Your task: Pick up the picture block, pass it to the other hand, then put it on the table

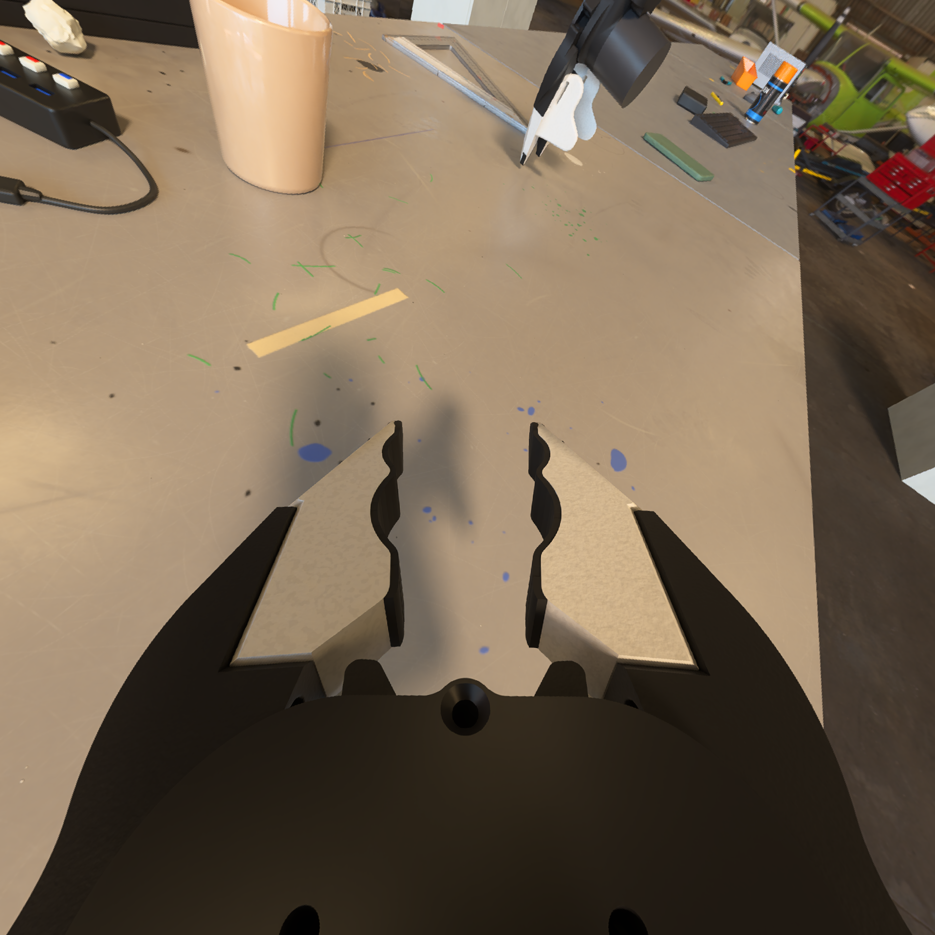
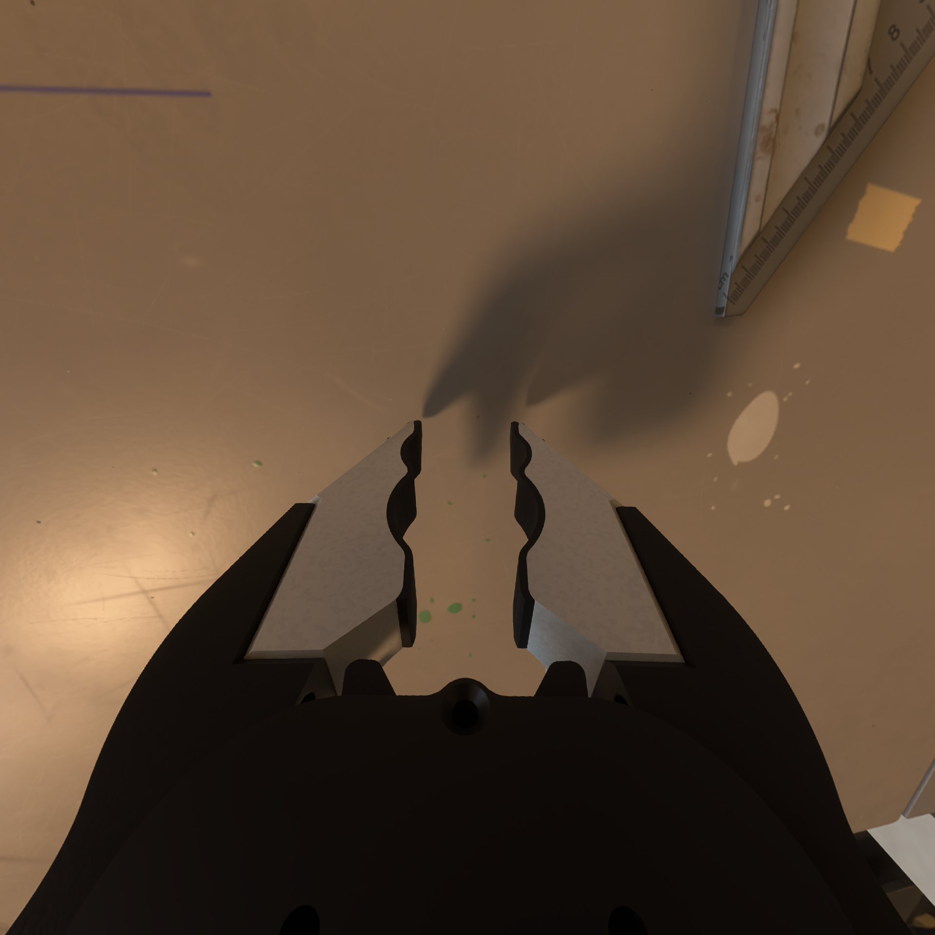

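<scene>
i've got 2 grippers, both parted and empty: my left gripper [image 1: 465, 430] hovers low over the table [image 1: 607, 313], my right gripper [image 2: 465, 430] points down beside 1 metal ruler [image 2: 809, 167]. i can't find the picture block; maybe it's among the far clutter. 1 beige cup [image 1: 268, 96] stands nearby.

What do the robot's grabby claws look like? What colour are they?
Each gripper has a big rounded black body with a small round hole in the middle. Two pale, speckly grey fingers stick out, pointed like wedges. Their inner edges carry wavy black pads. The left gripper and right gripper look just alike. No cables or markings show.
</scene>
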